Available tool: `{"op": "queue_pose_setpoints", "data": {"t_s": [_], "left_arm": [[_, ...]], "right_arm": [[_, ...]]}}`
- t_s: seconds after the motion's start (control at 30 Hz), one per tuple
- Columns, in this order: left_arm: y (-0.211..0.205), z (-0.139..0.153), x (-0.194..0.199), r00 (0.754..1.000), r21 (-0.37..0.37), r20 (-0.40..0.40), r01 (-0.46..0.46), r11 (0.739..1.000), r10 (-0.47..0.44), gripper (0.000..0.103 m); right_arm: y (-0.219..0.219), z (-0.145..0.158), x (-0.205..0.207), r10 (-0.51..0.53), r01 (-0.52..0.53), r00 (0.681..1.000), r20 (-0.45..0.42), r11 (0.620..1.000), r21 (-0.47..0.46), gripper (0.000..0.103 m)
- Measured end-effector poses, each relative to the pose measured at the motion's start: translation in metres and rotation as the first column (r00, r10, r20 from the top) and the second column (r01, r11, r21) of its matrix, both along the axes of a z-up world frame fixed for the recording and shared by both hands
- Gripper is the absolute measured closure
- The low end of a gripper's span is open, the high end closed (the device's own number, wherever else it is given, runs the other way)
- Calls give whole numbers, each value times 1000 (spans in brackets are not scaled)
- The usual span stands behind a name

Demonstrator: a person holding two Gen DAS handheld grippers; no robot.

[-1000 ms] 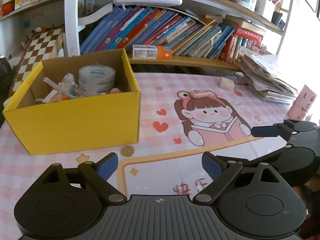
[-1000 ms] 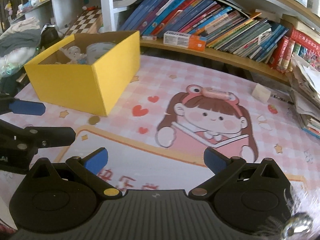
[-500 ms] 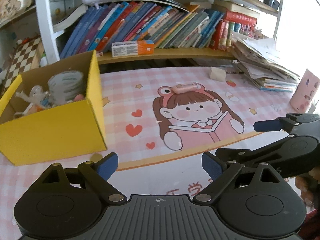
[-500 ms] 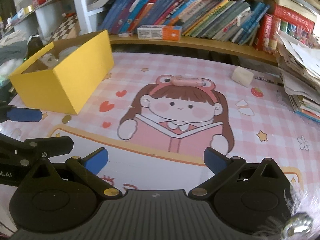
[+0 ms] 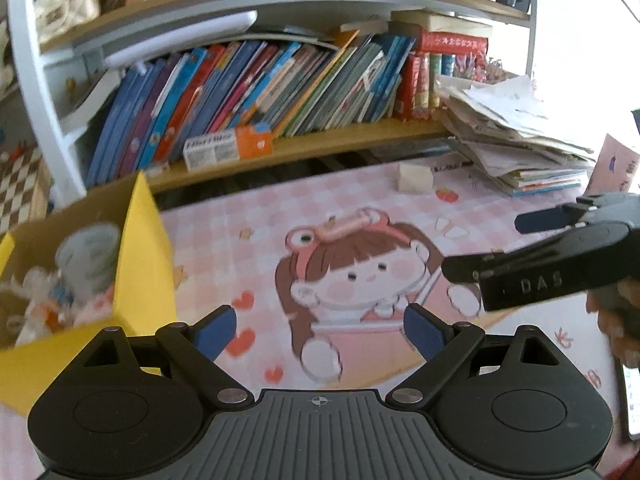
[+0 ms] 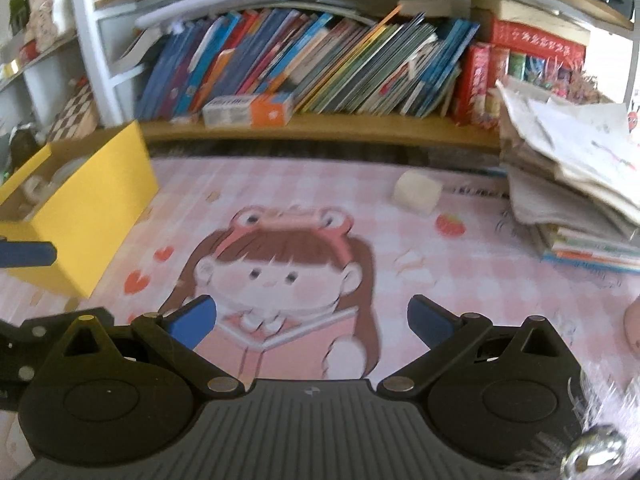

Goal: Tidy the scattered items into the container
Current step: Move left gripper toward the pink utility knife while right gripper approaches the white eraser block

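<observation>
Pink-checked tabletop (image 6: 460, 272) under bookshelf: pale eraser-like block (image 6: 417, 196) lies ahead & slightly right of right gripper (image 6: 312, 314), nearer than left gripper (image 5: 320, 330), both jaws spread wide w/ nothing held, yellow box (image 6: 96, 200) far left.

Two claw-mounted fisheyes, low over the worktop, facing the bookshelf

Each view looks forward along its own claw, left claw (image 5: 320, 330) and right claw (image 6: 312, 320), close above the pink mat (image 5: 360, 208). Both share the yellow box (image 6: 92, 208) at left, the white block (image 6: 416, 196), the paper stack (image 5: 516, 140) and the bookshelf (image 6: 320, 128).
</observation>
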State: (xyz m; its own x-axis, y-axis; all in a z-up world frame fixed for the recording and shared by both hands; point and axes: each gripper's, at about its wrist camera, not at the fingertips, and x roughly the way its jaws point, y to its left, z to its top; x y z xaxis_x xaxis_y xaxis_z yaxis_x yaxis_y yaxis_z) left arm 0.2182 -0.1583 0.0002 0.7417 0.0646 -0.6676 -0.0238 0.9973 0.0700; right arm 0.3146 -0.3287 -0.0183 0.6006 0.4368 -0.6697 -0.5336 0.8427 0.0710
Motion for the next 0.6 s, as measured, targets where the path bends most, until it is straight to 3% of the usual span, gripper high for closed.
{"op": "queue_pose_setpoints", "data": {"t_s": [0.3,0.6], "left_arm": [[-15,-11,43,998,16,2,66,998,-66,10],[-26,-29,83,992,7,-6,129,992,-129,10]], "right_arm": [[-5,2,50,0,-1,999,32,1000,4,0],[-18,-17,95,7,-7,1000,-24,1000,-10,2]]}}
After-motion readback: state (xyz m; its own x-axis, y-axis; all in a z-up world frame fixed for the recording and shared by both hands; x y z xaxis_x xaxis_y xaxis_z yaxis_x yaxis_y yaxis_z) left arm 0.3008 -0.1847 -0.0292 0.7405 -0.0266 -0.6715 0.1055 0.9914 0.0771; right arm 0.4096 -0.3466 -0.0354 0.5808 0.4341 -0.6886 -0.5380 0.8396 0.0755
